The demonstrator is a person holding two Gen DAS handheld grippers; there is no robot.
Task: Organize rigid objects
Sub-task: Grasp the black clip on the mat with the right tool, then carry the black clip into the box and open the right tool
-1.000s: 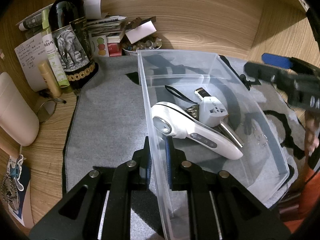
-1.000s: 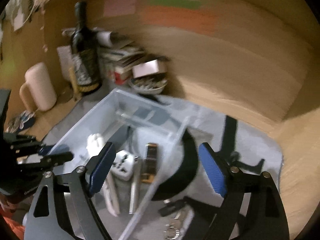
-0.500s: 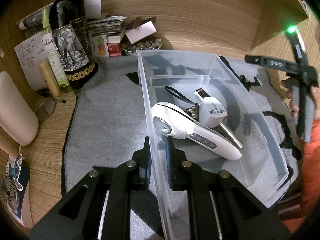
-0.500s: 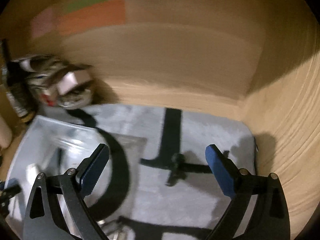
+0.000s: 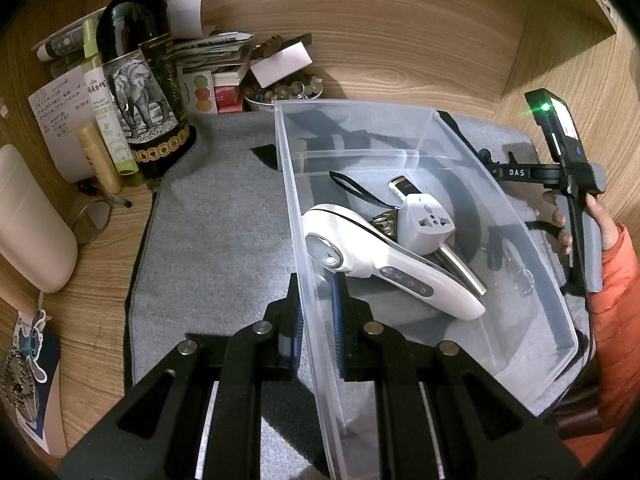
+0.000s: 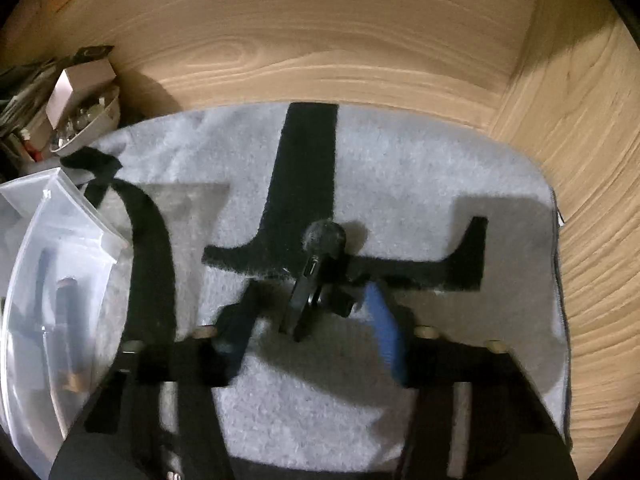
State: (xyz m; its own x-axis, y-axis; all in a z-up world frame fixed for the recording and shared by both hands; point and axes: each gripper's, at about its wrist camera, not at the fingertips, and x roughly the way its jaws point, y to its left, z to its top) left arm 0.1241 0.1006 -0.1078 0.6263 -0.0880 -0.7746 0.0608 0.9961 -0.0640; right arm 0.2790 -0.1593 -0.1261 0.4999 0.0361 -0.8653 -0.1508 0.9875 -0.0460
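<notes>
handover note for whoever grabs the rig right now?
Left gripper: shut on the near wall of the clear bin, steadying it.
Right gripper: open, straddling a small black clip-on mic on the grey mat, right of the bin; not gripped yet.
Done: white handheld device, travel adapter and other items in the bin.
Left: close on the mic, drop it in.

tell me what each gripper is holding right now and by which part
The left gripper grips the clear plastic bin by its left side wall. The right gripper is open, astride a small black clip-on microphone, holding nothing.
</notes>
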